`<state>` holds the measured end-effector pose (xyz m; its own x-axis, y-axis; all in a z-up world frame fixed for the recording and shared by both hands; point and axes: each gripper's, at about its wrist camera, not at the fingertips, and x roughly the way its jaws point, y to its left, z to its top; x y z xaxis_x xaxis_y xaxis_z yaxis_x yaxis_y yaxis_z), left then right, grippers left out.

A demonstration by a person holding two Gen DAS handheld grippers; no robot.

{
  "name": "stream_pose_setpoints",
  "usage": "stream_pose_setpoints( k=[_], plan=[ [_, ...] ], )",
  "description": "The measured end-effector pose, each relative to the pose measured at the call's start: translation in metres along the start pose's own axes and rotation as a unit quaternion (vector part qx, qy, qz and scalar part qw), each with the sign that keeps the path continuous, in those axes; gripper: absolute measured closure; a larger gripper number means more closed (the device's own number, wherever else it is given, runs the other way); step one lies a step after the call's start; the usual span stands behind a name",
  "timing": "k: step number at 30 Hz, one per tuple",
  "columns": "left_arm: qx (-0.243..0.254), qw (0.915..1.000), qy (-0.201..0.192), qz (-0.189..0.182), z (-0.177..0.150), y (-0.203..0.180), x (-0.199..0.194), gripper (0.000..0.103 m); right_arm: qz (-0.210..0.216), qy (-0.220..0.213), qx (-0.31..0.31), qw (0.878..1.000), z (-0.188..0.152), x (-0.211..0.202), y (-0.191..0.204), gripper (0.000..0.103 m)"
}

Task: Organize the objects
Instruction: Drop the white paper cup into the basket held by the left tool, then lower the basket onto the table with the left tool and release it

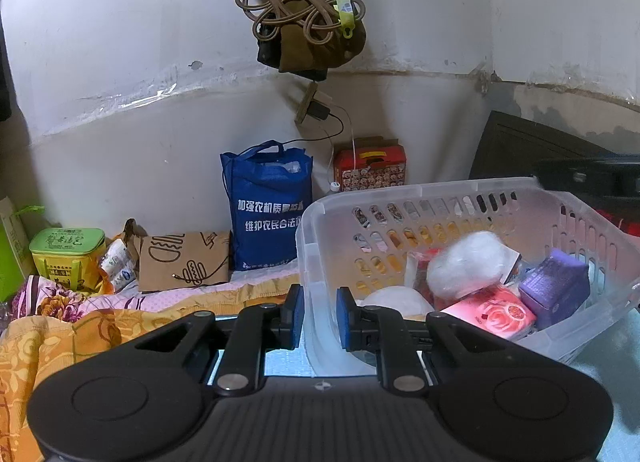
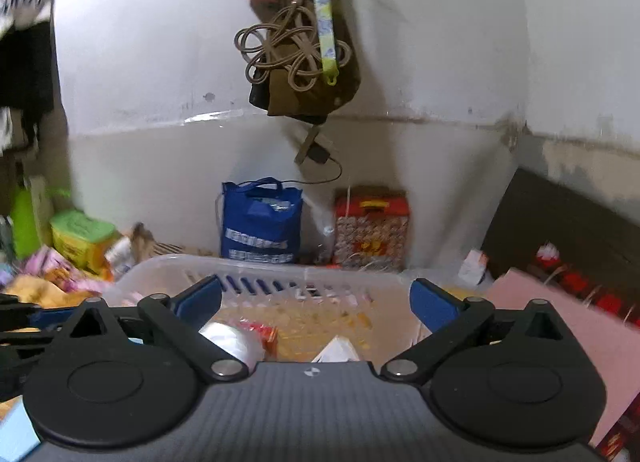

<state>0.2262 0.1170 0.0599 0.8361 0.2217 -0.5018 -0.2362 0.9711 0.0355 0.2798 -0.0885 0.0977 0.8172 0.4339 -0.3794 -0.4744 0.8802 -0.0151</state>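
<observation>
Left gripper (image 1: 320, 316) pinches the near rim of the clear slotted plastic basket (image 1: 460, 188), steadying it on the bed. Right gripper (image 2: 316, 302) hovers above it, spread wide and empty (drop apparently done). Next: fetch another loose item.
</observation>
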Motion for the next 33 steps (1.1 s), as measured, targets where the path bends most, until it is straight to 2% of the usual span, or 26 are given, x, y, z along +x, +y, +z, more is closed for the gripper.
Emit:
stream_pose_setpoints(
  k=[3, 7, 10, 11, 13, 17, 22, 25, 28, 33],
  plan=[
    [-0.001, 1.0000, 0.000, 0.000, 0.000, 0.000, 0.000, 0.083, 0.028, -0.017, 0.027, 0.999, -0.021, -0.027, -0.014, 0.000],
    [0.001, 1.0000, -0.005, 0.005, -0.001, -0.004, -0.001, 0.077, 0.034, -0.032, 0.019, 0.999, -0.049, -0.059, -0.023, 0.000],
    [0.004, 0.9999, -0.011, -0.008, -0.003, -0.010, -0.002, 0.054, 0.025, -0.047, 0.008, 0.999, -0.059, -0.073, -0.027, 0.000],
    [0.009, 0.9998, -0.013, -0.013, -0.004, -0.013, -0.002, 0.040, 0.022, -0.055, 0.003, 0.998, -0.060, -0.077, -0.028, 0.000],
    [0.010, 0.9998, -0.017, -0.005, -0.006, -0.018, -0.002, 0.020, 0.011, -0.069, 0.000, 0.998, -0.062, -0.082, -0.031, 0.000],
    [0.011, 0.9992, -0.030, 0.022, -0.007, -0.019, -0.005, 0.017, 0.020, -0.067, 0.006, 0.998, -0.061, -0.079, -0.038, 0.000],
    [-0.010, 0.9985, -0.047, 0.026, -0.007, -0.009, -0.014, 0.006, 0.028, -0.054, 0.022, 0.998, -0.064, -0.075, -0.048, 0.000],
    [-0.024, 0.9967, -0.073, 0.027, -0.008, -0.001, -0.025, 0.004, 0.034, -0.061, 0.032, 0.997, -0.064, -0.074, -0.052, 0.000],
    [-0.034, 0.9934, -0.101, 0.042, -0.010, 0.009, -0.039, 0.000, 0.028, -0.058, 0.033, 0.997, -0.063, -0.068, -0.049, 0.000],
    [-0.069, 0.9898, -0.114, 0.049, -0.017, 0.032, -0.054, 0.000, -0.003, -0.039, -0.006, 0.999, -0.063, -0.060, -0.033, 0.000]
  ],
)
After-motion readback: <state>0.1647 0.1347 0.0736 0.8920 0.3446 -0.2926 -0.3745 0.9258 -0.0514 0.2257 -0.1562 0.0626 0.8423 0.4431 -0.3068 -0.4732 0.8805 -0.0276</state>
